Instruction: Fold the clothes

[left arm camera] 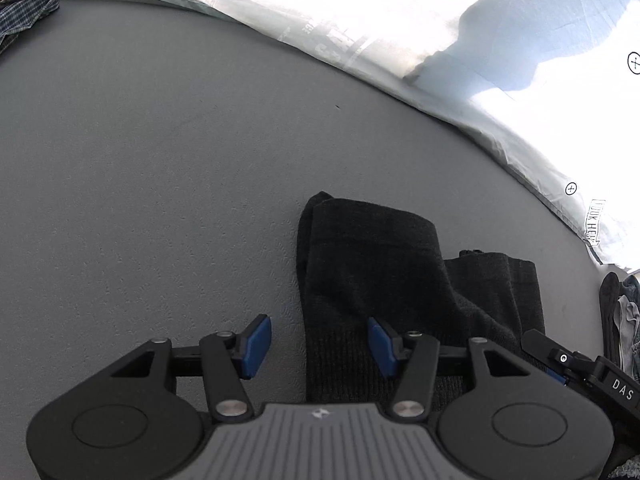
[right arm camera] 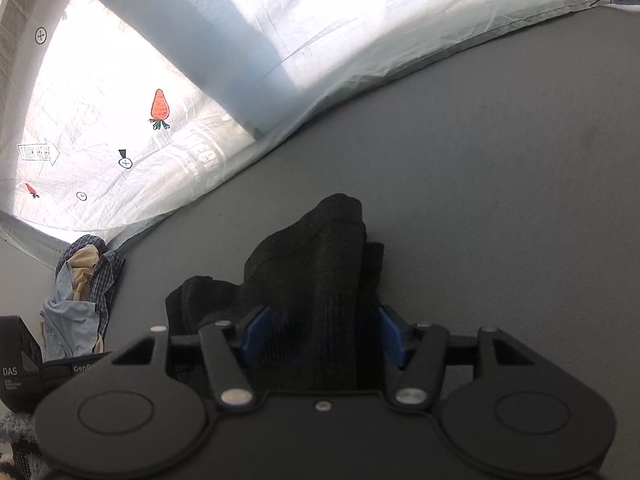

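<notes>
A dark sock (left arm camera: 372, 264) lies on the grey mat (left arm camera: 160, 160), with a second dark piece (left arm camera: 504, 288) beside it on the right. My left gripper (left arm camera: 320, 346) is open just above the mat. It straddles the sock's left edge, with its right pad (left arm camera: 382, 346) over the fabric and its left pad (left arm camera: 258, 346) over bare mat. In the right wrist view the black sock (right arm camera: 320, 256) humps up between my right gripper's (right arm camera: 325, 336) blue pads. The jaws stand wide and do not pinch it. The right gripper's body (left arm camera: 580, 368) shows at the lower right of the left wrist view.
A white sheet (right arm camera: 120, 100) printed with carrots and "LOOK HERE" arrows borders the mat's far side. A pile of checked and pale clothes (right arm camera: 80, 292) lies at the mat's left end, and the checked fabric (left arm camera: 28, 12) also shows in the left wrist view. More clothes (left arm camera: 624, 320) lie at the right.
</notes>
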A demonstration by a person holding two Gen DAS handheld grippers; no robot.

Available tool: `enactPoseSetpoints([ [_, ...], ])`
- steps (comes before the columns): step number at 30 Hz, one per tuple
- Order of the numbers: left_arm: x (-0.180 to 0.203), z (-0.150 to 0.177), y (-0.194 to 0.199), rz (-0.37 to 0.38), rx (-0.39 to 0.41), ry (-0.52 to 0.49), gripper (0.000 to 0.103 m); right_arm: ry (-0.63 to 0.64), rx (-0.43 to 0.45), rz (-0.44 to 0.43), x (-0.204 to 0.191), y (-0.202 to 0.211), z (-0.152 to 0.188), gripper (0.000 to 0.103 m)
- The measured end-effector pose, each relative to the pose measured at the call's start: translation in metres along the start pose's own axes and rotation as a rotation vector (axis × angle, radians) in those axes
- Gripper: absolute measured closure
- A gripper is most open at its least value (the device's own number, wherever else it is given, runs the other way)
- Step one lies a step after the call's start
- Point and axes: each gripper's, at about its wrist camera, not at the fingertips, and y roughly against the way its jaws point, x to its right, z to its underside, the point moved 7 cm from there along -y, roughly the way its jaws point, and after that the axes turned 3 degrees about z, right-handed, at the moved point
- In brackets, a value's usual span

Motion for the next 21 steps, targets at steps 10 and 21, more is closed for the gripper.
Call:
enactPoseSetpoints([
  [10,0.018,-0.016,-0.018,0.066,0.029,-0.09,0.02,0.192,-0.001,0.008,-0.018,-0.033,-0.011,0.04],
  [21,0.051,0.003,-0.025,-0.015,0.147,-0.374,0.052,0.295,-0.01,-0.021,-0.053,-0.044,0.005,0.078],
])
